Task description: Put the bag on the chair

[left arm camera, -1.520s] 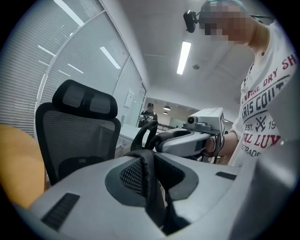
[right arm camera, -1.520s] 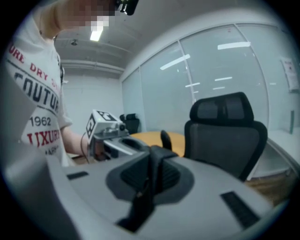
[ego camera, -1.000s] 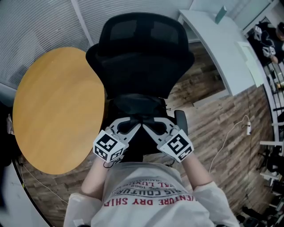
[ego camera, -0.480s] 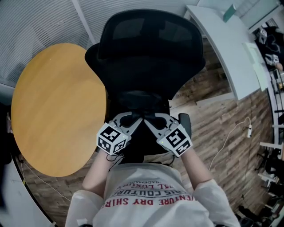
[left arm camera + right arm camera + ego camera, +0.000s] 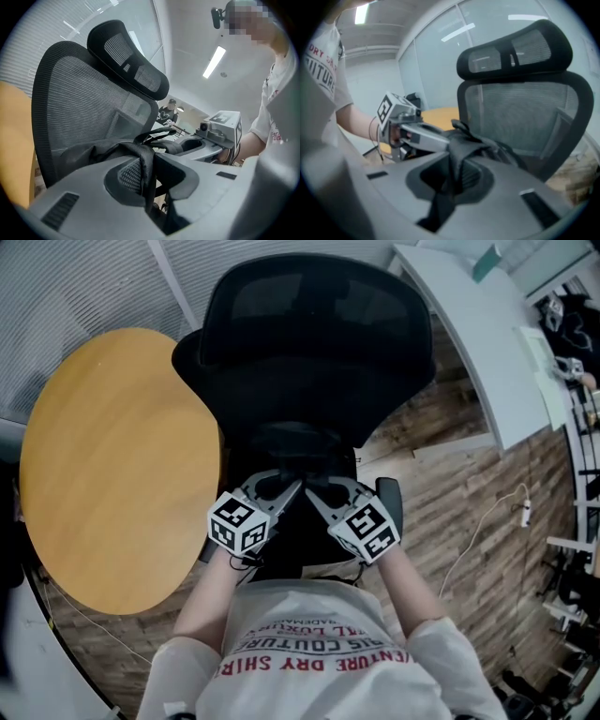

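Bag (image 5: 295, 448) sat just ahead of both sets of tips, on or just above the chair (image 5: 309, 343) seat — soft, limp, probably light. Right gripper (image 5: 454, 183) pinched its fabric. Left gripper (image 5: 147, 180) had its strap (image 5: 144, 157) between jaws that were opening. Best hold was the straps — the body would sag.

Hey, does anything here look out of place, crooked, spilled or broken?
Nothing stands out. The black bag is over the seat of the chair, which stands upright beside the round wooden table, and nothing looks spilled or damaged.
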